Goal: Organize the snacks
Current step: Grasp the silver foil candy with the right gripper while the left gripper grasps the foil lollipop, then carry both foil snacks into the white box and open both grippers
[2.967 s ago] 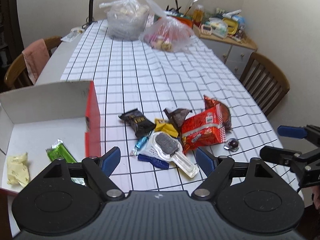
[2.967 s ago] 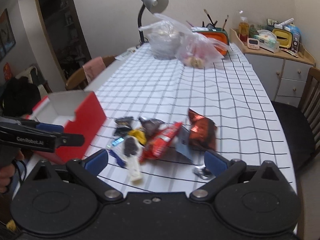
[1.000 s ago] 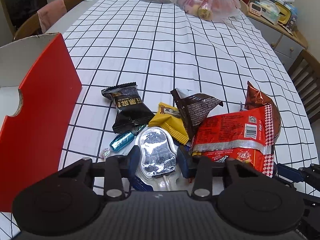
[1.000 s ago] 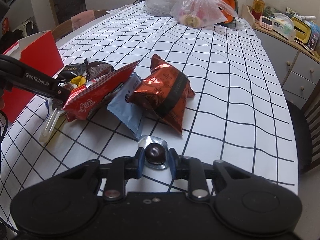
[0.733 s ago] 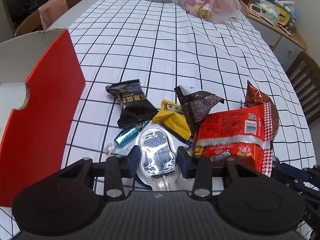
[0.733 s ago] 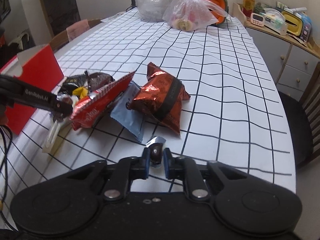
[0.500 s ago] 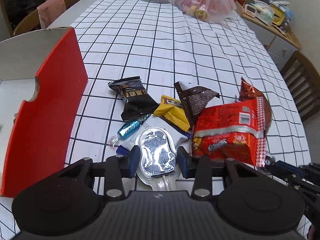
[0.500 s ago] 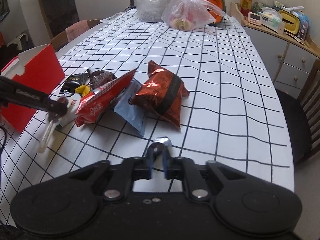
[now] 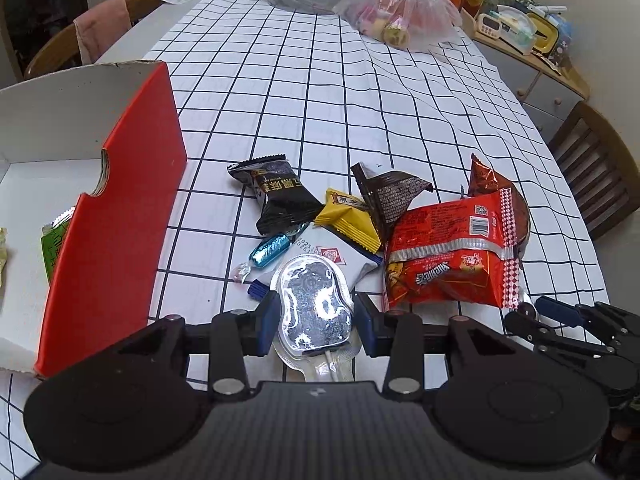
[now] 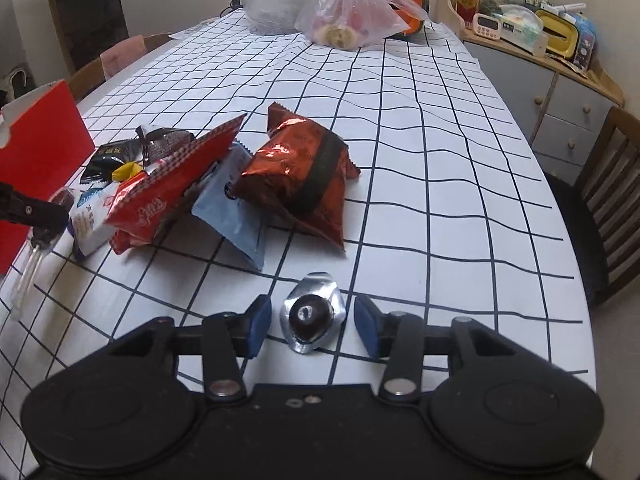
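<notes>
**Q:** While the open red-and-white cardboard box [image 9: 120, 216] stands at the far left of the grid-cloth bench [image 9: 304, 92], what does each gripper hold?

**A:** Reading left to right: the box already contains a green wrapped bar [image 9: 54, 240]. Just right of it, the left gripper [image 9: 316, 316] is clenched on a clear blister-packed lollipop with a silver foil face [image 9: 314, 304], its pads pressing both sides. Beyond lies the snack pile: a black sachet [image 9: 280, 196], a small blue twist-wrapped candy [image 9: 270, 248], a yellow pouch [image 9: 350, 220] and a large red crinkled packet [image 9: 452, 256]. At the far right, the right gripper [image 10: 312, 322] straddles a dark round chocolate in a silver foil cup [image 10: 311, 316].

**Q:** What has just changed?

**A:** A second ago the right gripper was pinched tight on the chocolate; its jaws are now opening, and the sweet sits on the bench between the pads, touched by neither. The lollipop grip is unchanged.

**Q:** What follows for the task?

**A:** Probably the chocolate must be re-grasped, while the lollipop looks ready for transfer to the box.
</notes>
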